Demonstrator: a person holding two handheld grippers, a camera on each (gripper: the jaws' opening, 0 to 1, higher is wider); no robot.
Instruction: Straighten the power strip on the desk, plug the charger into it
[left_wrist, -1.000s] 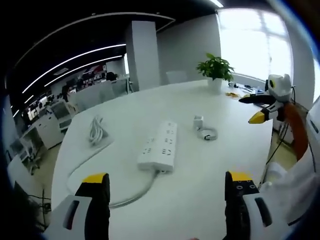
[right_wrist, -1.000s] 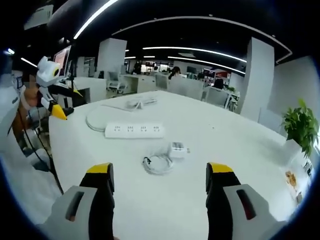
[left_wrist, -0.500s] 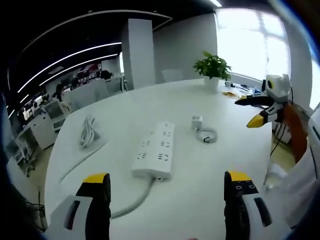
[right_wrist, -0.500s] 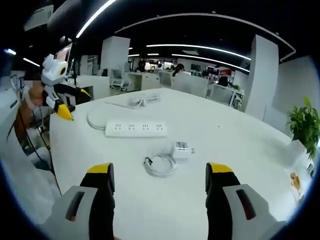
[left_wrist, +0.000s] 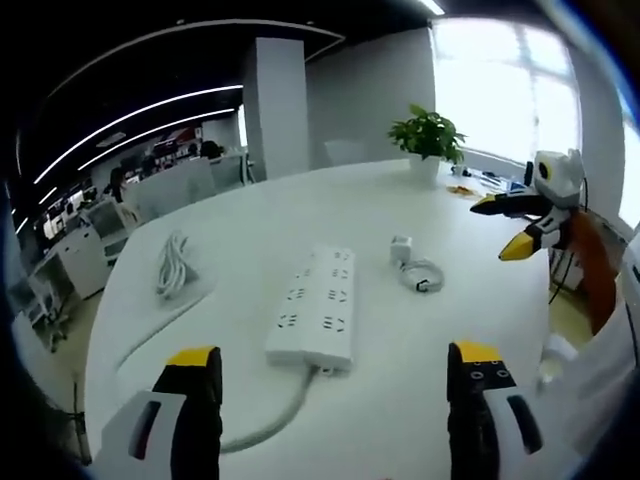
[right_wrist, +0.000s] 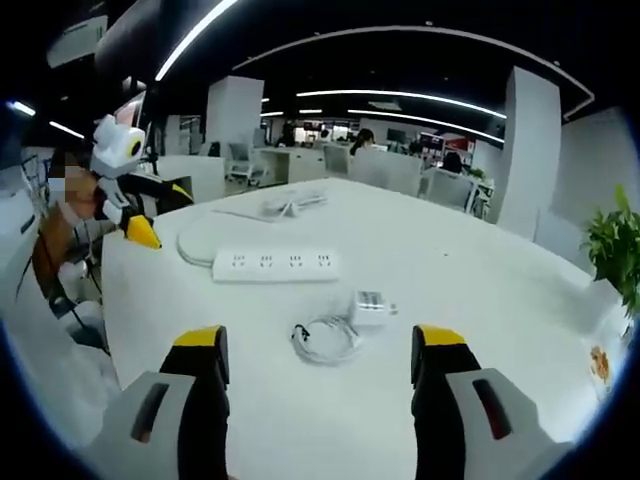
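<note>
A white power strip (left_wrist: 316, 308) lies slantwise on the white desk (left_wrist: 250, 215), its cord curving off toward the near left edge to a coiled bundle (left_wrist: 172, 266). Right of it sit a small white charger (left_wrist: 401, 249) and its coiled cable (left_wrist: 421, 275). My left gripper (left_wrist: 325, 400) hovers open above the desk, short of the strip. In the right gripper view the strip (right_wrist: 277, 265) lies beyond the charger (right_wrist: 370, 306) and cable coil (right_wrist: 325, 340), and my right gripper (right_wrist: 318, 385) is open above the desk near them. The other gripper (left_wrist: 520, 243) enters at the right, and again at the left (right_wrist: 145, 233).
A potted plant (left_wrist: 430, 137) stands at the desk's far end, with small items (left_wrist: 465, 187) near it. Office desks, chairs and pillars (right_wrist: 230, 125) fill the room behind. A person's sleeve (left_wrist: 590, 270) shows at the right edge.
Both cameras have drifted slightly closer to the desk, so the strip, charger and cable sit a bit lower and larger. The strip and charger themselves have not moved; both grippers stay open.
</note>
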